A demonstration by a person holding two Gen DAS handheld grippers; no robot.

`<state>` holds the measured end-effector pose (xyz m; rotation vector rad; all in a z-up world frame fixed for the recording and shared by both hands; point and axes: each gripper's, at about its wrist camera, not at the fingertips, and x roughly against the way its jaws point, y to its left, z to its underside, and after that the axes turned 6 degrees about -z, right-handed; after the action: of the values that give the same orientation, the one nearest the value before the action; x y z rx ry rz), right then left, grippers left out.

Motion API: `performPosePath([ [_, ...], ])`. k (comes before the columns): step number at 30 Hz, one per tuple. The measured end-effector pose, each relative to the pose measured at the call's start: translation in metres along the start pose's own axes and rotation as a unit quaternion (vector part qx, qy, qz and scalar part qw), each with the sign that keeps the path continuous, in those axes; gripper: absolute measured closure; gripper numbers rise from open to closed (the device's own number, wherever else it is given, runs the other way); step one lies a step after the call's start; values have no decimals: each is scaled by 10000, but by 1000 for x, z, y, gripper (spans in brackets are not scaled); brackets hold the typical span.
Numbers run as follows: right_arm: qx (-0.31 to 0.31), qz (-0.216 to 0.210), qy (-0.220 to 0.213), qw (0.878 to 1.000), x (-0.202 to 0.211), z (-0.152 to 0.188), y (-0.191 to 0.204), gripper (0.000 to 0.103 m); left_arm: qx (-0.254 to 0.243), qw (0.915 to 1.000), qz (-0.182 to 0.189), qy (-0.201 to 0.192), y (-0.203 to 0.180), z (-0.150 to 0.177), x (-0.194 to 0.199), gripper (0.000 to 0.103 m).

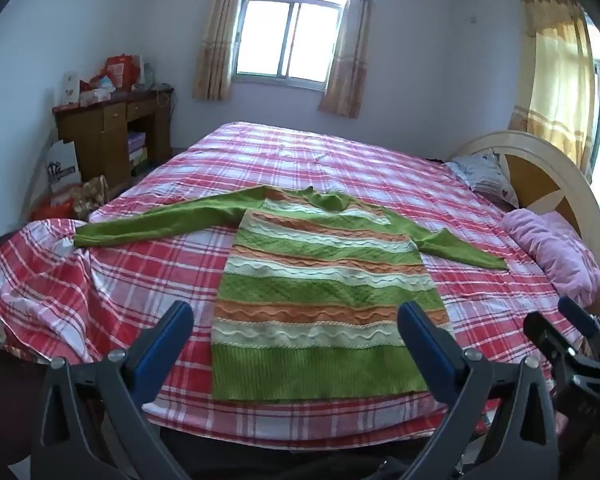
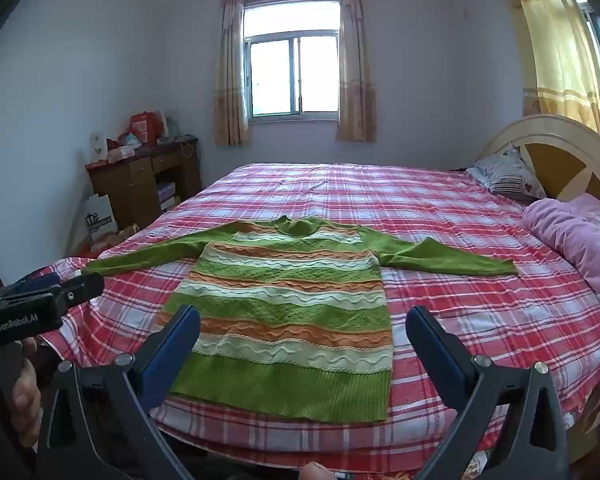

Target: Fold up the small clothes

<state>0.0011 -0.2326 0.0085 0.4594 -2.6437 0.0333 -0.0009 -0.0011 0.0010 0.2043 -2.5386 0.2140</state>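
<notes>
A small knitted sweater (image 1: pixel 324 280) (image 2: pixel 284 304), green with orange and white wavy stripes, lies flat on the red plaid bed (image 1: pixel 300 160) (image 2: pixel 440 220). Its hem faces me and both green sleeves are spread out to the sides. My left gripper (image 1: pixel 296 316) hovers wide open just in front of the hem, nothing between its blue fingers (image 1: pixel 168 340). My right gripper (image 2: pixel 302 320) is likewise wide open and holds nothing, above the hem. The right gripper (image 1: pixel 568 328) also shows at the lower right of the left wrist view, and the left gripper (image 2: pixel 56 288) at the left of the right wrist view.
A pink blanket (image 2: pixel 580 240) and a patterned pillow (image 2: pixel 508 176) lie by the rounded headboard (image 2: pixel 560 152) on the right. A wooden desk (image 2: pixel 148 184) piled with boxes stands at the far left wall, bags below it. A person's hand (image 2: pixel 24 392) grips the left tool.
</notes>
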Motion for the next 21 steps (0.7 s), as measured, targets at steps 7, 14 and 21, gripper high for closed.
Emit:
performPosePath([
  [7, 12, 17, 85, 10000, -2, -2, -3, 1, 108, 9999, -13, -28, -1, 3, -1, 0],
  [14, -96, 16, 152, 9998, -9, 5, -6, 1, 157, 9998, -82, -49, 6, -1, -2, 0],
  [21, -74, 29, 221, 9997, -12, 5, -6, 1, 101, 9998, -102, -100, 5, -1, 0, 0],
])
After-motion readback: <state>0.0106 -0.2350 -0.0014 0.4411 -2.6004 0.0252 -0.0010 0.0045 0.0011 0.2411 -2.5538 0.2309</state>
